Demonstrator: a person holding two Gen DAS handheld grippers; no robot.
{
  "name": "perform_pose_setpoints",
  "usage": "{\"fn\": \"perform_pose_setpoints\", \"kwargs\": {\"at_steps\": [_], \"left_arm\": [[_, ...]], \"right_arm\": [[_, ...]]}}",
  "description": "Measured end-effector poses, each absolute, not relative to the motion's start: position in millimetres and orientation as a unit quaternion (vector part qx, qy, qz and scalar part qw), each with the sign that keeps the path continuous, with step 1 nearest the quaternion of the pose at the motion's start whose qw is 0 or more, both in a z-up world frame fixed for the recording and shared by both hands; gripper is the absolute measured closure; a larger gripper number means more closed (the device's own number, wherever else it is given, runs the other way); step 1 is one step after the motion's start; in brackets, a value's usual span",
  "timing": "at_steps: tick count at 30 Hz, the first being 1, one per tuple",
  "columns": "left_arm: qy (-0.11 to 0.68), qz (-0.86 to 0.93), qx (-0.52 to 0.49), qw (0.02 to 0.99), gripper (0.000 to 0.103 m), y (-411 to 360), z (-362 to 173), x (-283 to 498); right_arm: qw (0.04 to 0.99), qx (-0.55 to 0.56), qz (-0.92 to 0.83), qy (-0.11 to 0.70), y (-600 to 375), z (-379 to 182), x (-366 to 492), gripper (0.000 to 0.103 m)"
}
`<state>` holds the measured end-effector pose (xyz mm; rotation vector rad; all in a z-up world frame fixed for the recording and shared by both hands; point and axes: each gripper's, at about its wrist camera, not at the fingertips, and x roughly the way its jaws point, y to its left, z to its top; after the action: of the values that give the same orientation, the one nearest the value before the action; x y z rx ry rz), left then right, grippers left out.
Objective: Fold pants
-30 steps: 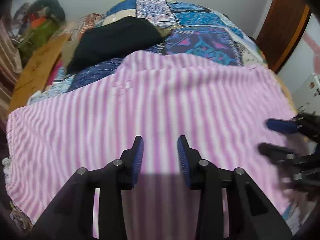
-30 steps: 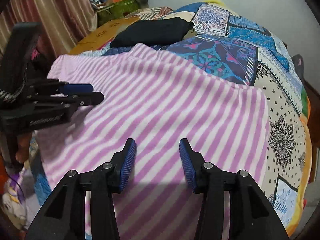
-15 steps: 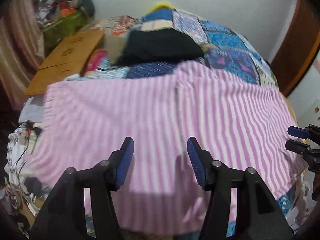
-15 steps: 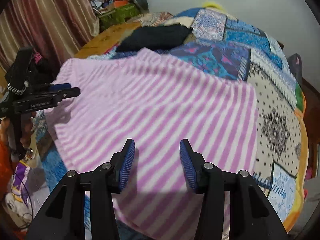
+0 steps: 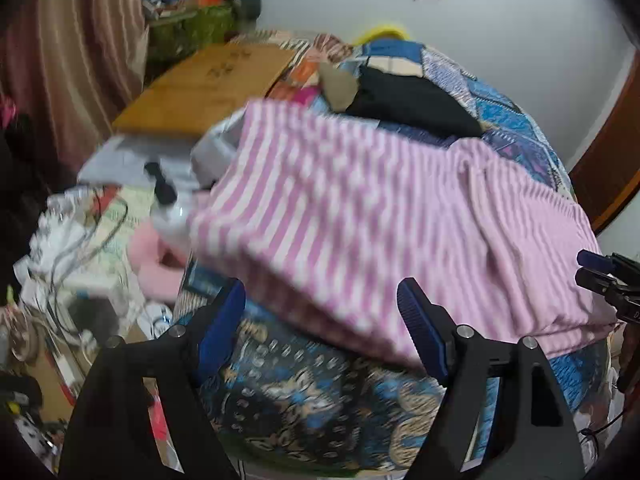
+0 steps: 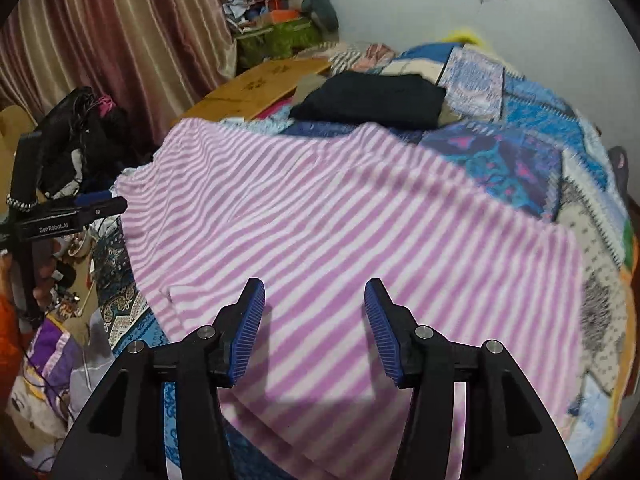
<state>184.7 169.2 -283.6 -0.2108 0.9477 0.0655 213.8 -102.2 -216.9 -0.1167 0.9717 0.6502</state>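
The pink-and-white striped pants (image 6: pixel 340 240) lie spread across the patchwork quilt (image 6: pixel 540 148) on the bed, their near edge draped toward the bed's side, and from what I see they look laid out flat in a broad sheet rather than folded down small; a soft ridge runs up the cloth in my left view, which may be a seam or a first crease, I cannot tell which. I judge the folding as barely begun, with most folds left to make. My right gripper (image 6: pixel 314 330) hangs over the near part of the cloth with its jaws spread and nothing between them. My left gripper (image 5: pixel 322 330) is off the near-left corner, also spread and empty, over the quilt's hanging side. Beyond the pants a dark folded garment (image 6: pixel 372 98) sits on the quilt, just past their far edge.
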Motion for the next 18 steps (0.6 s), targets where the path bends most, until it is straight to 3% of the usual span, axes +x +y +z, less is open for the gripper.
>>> {"fn": "perform_pose_setpoints", "kwargs": {"at_steps": [6,18], "left_arm": [[0.472,0.023,-0.134,0.871,0.025,181,-314,183],[0.473,0.027,-0.147,0.868,0.024,184,-325,229]], "right_arm": [[0.834,-0.060,0.300,0.458,-98,-233,208,0.050],[0.834,-0.058,0.309,0.453,-99,-232,207,0.047]]}}
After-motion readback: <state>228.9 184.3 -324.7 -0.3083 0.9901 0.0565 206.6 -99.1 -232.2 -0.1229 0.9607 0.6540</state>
